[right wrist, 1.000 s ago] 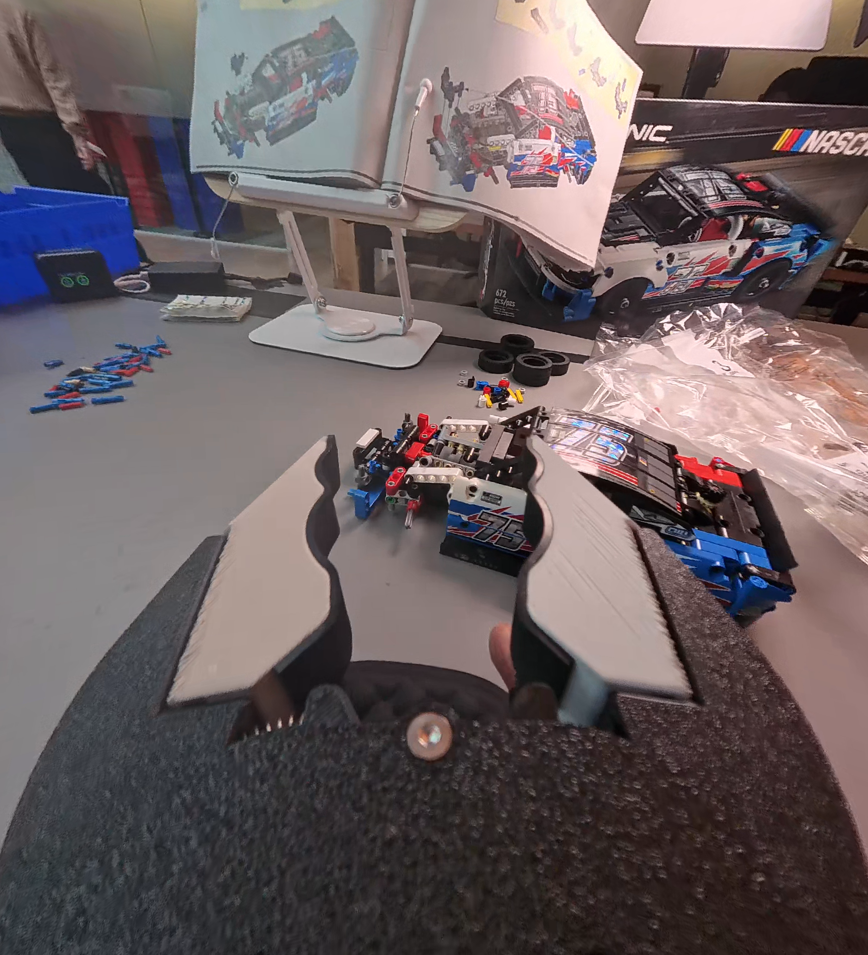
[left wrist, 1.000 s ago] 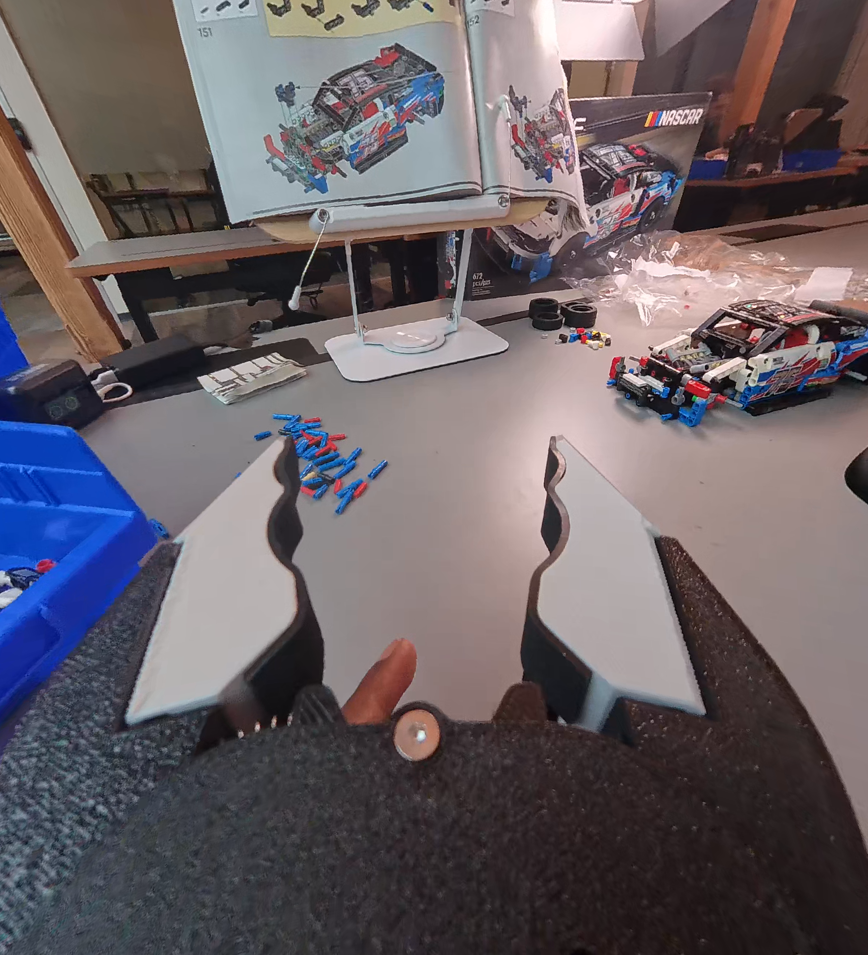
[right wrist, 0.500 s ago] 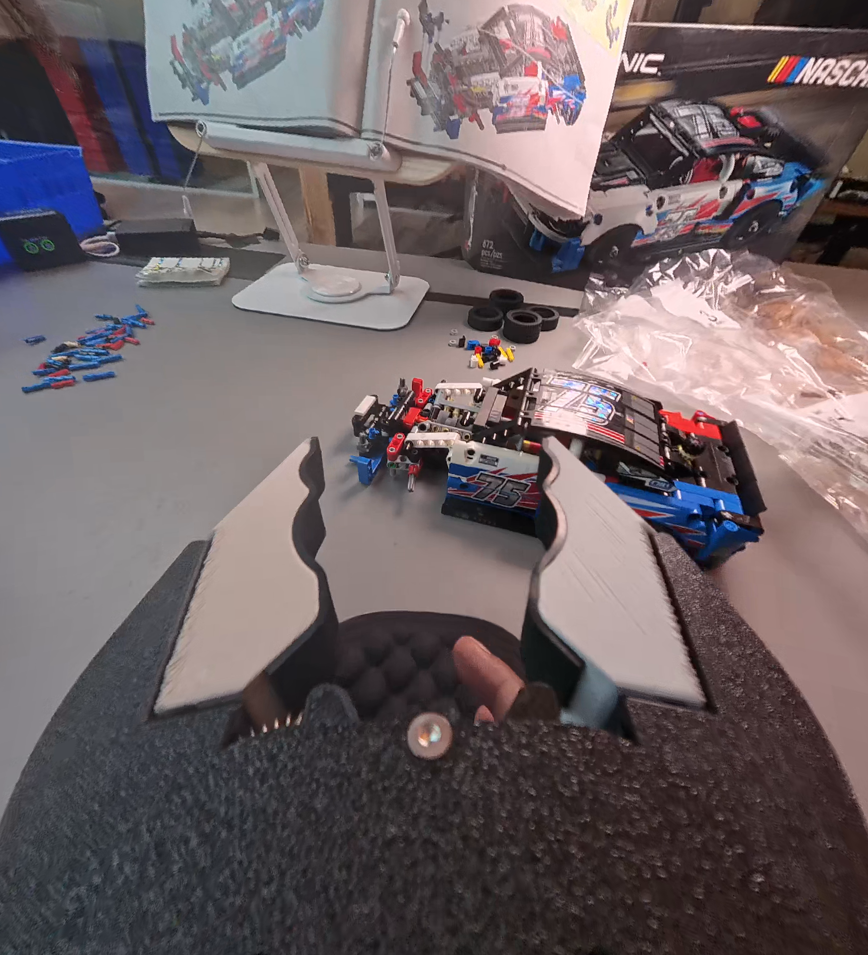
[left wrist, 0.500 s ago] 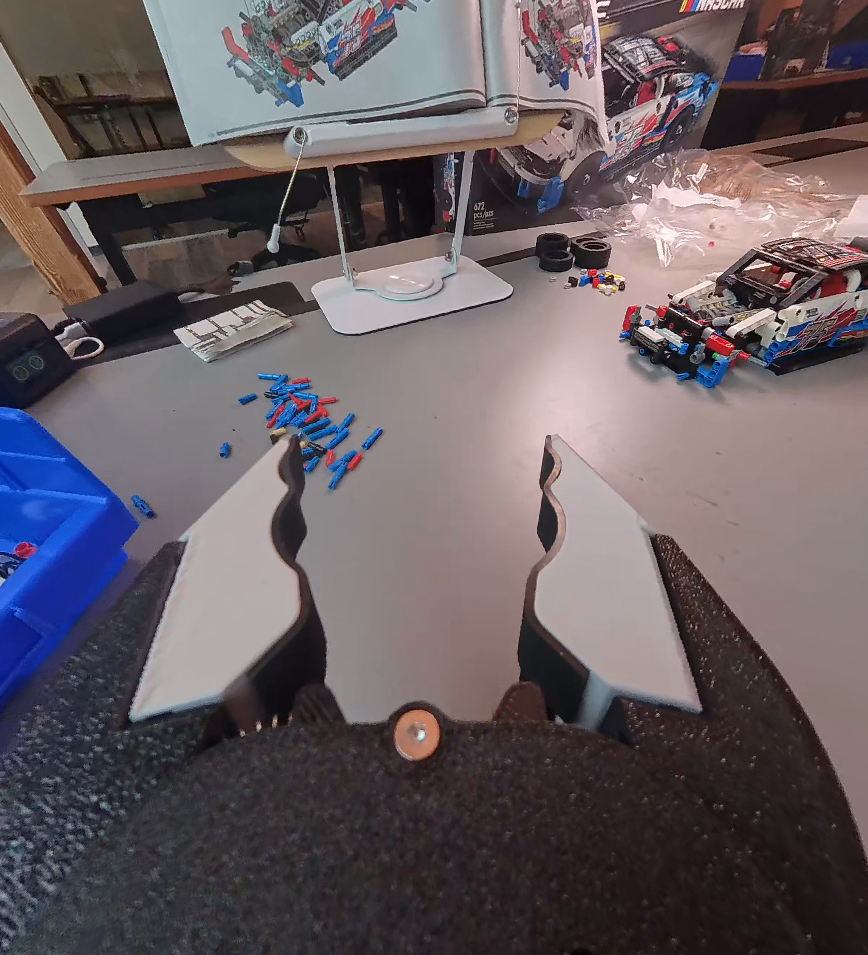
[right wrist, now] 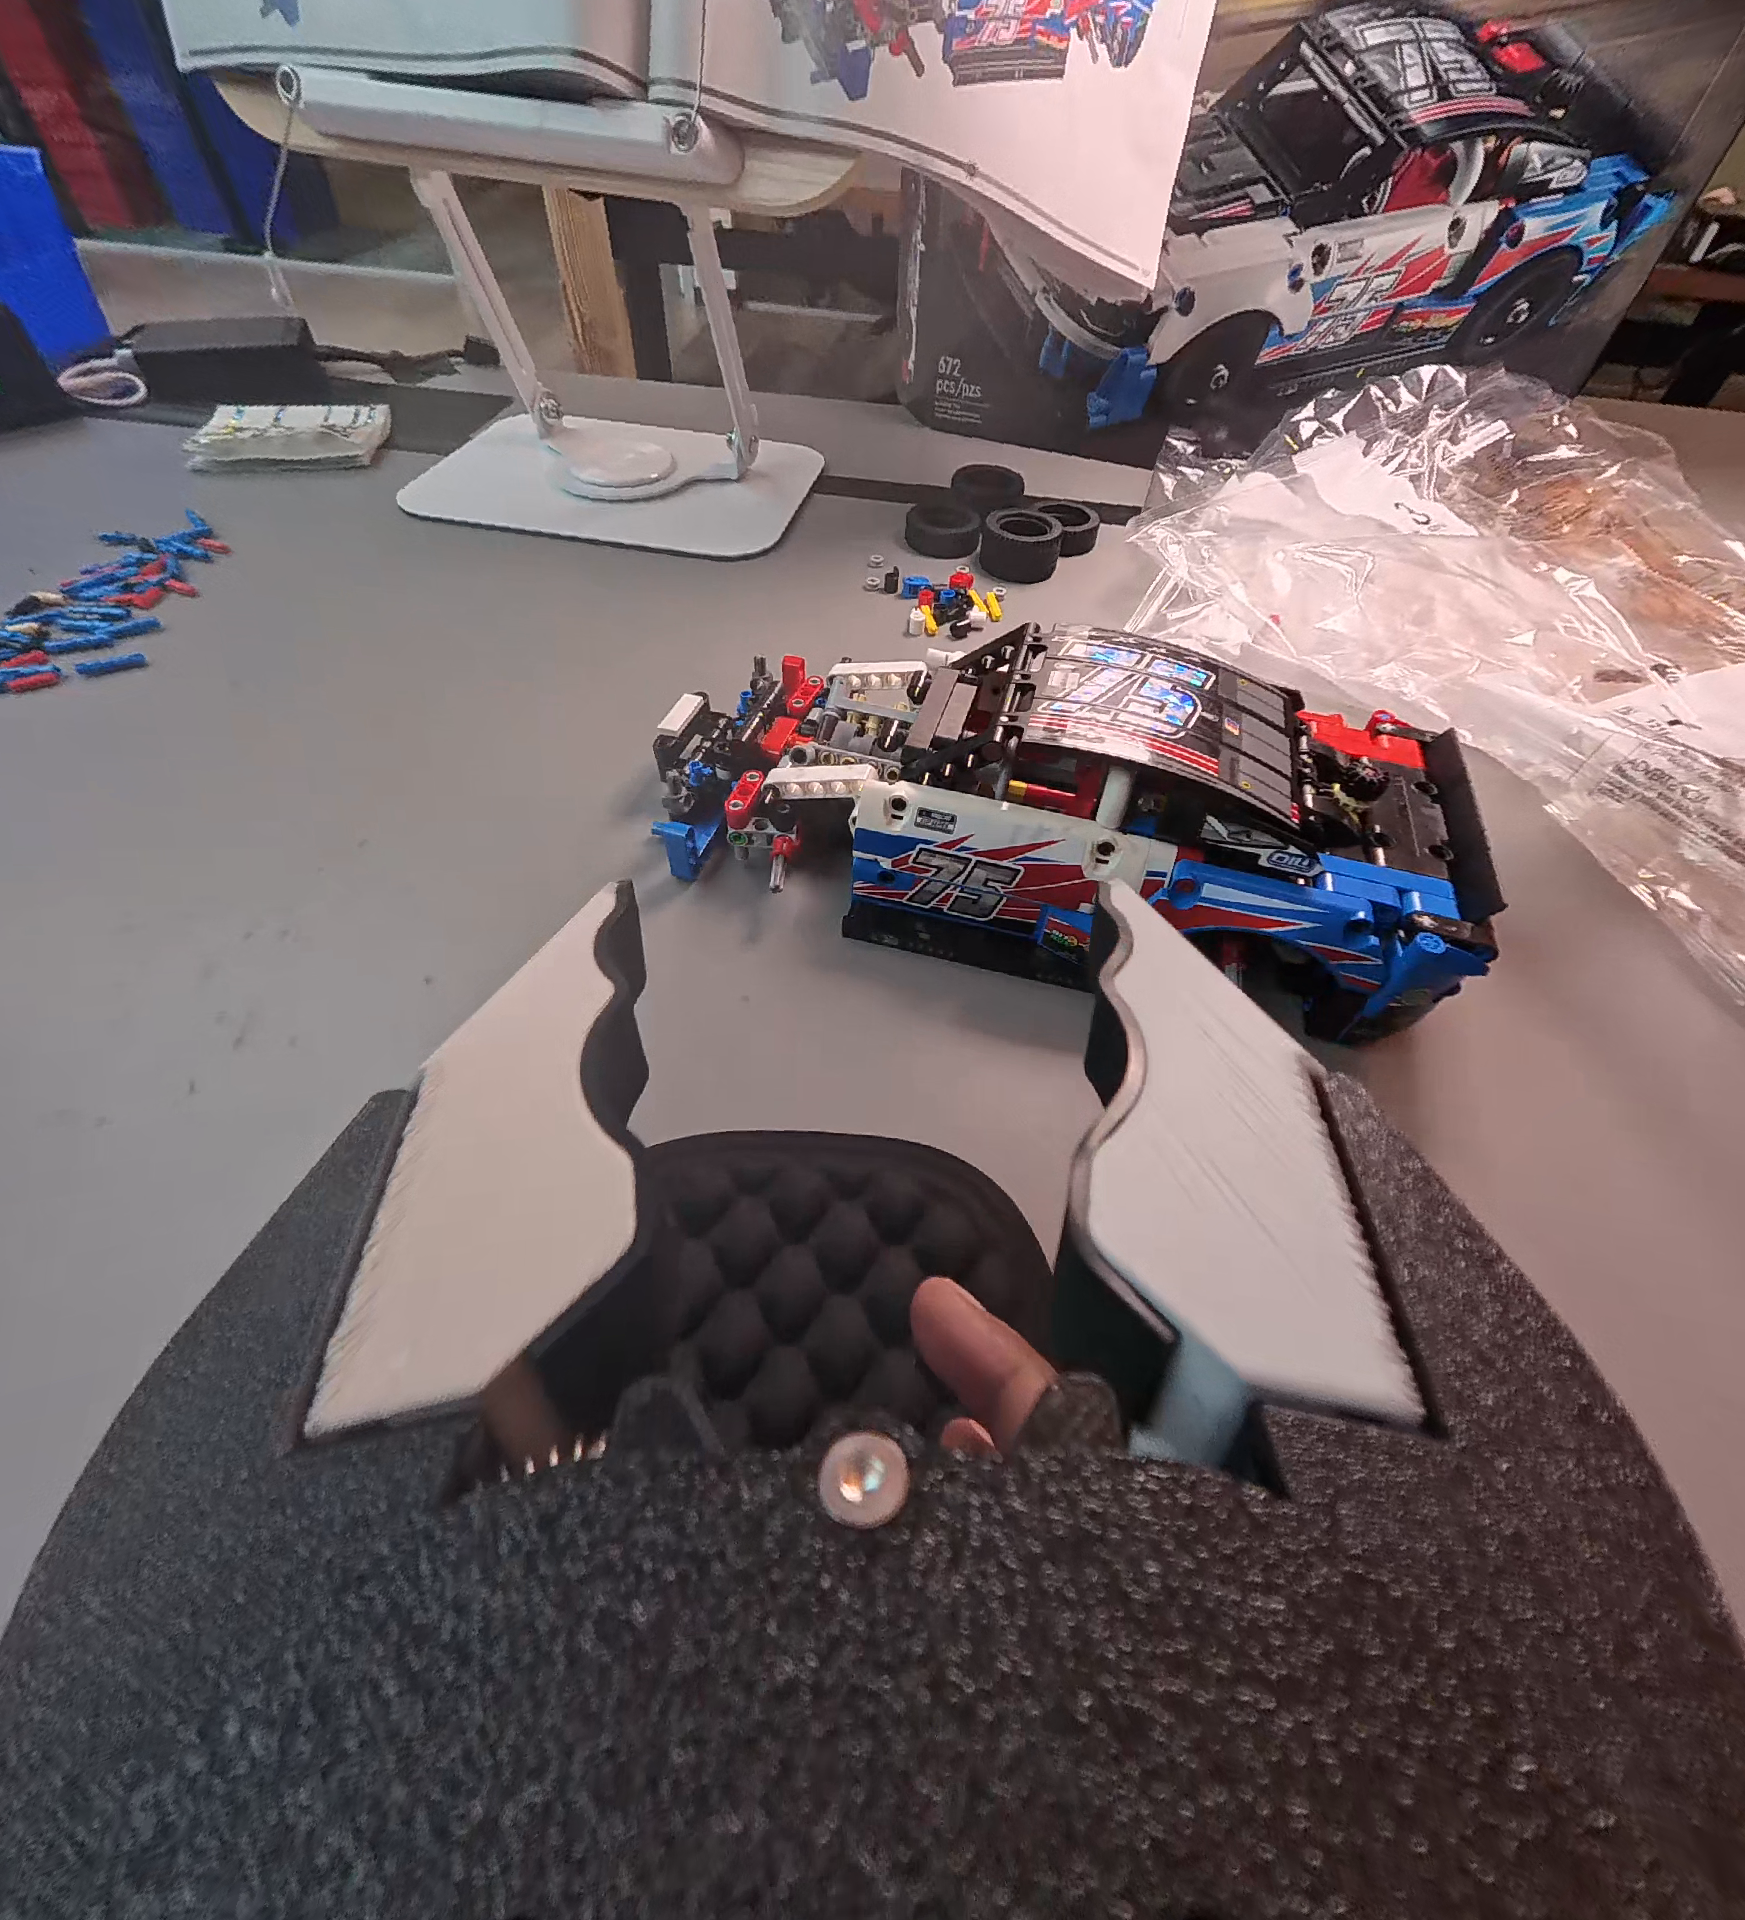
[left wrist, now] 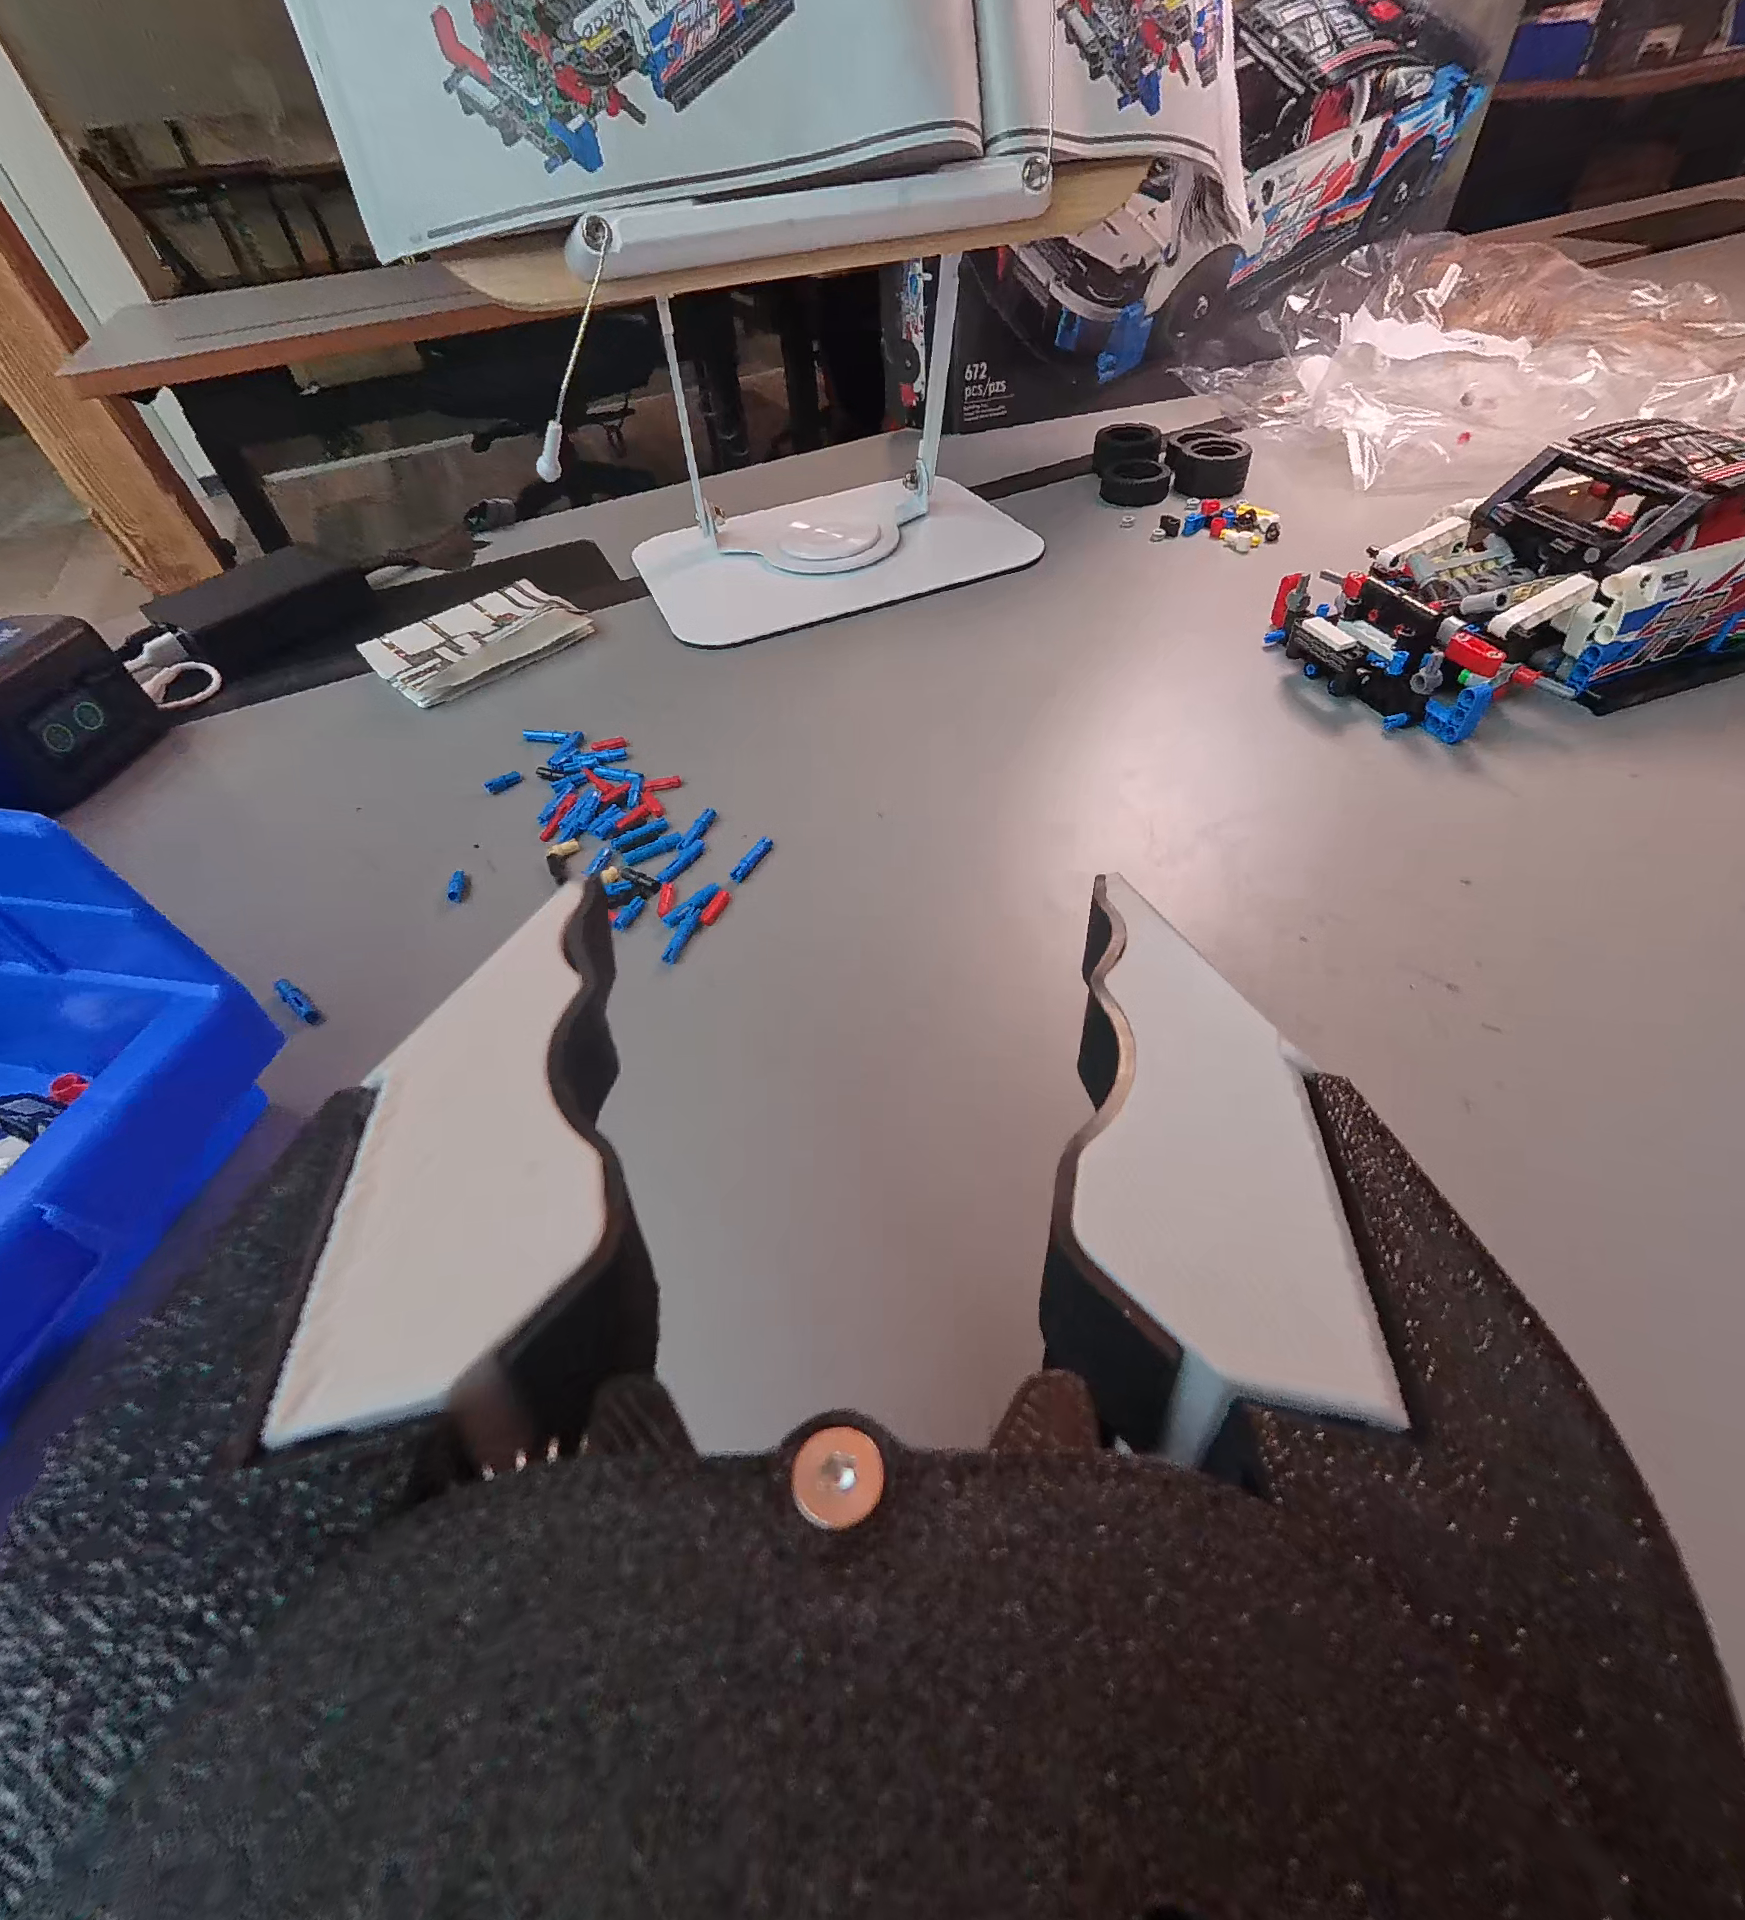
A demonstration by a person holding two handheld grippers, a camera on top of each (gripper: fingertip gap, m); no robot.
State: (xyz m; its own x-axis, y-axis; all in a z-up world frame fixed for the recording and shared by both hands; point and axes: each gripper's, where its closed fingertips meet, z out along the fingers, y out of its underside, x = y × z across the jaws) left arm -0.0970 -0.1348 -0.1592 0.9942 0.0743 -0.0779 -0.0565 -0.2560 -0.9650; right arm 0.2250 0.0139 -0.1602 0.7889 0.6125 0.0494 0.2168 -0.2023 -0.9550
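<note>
My left gripper [left wrist: 842, 894] is open and empty above the grey table [left wrist: 951, 831]. Its left fingertip is just short of a scatter of small blue and red pins [left wrist: 629, 821]. My right gripper [right wrist: 863, 904] is open and empty, just in front of a partly built brick race car [right wrist: 1107, 821] in blue, white, red and black. The car also shows at the right of the left wrist view [left wrist: 1564, 582]. The pins show far left in the right wrist view [right wrist: 68, 613]. A black padded piece [right wrist: 806, 1278] and a fingertip [right wrist: 961, 1351] lie under the right gripper.
An instruction booklet on a white stand [left wrist: 837, 540] is at the back, with black tyres [right wrist: 1003, 525], small loose parts [right wrist: 941, 597], the car's box [right wrist: 1367, 208] and clear plastic bags [right wrist: 1470, 582]. A blue bin [left wrist: 47, 1091] with parts is on the left. A black device [left wrist: 26, 717] and folded sheets [left wrist: 473, 655] sit behind the pins. The left tips stand about 40 centimeters off the black device [left wrist: 26, 717].
Both grippers have tilted down and stayed open. The left one has drawn closer to the pins. The right one has pulled back a little from the car, showing more of the black padded piece.
</note>
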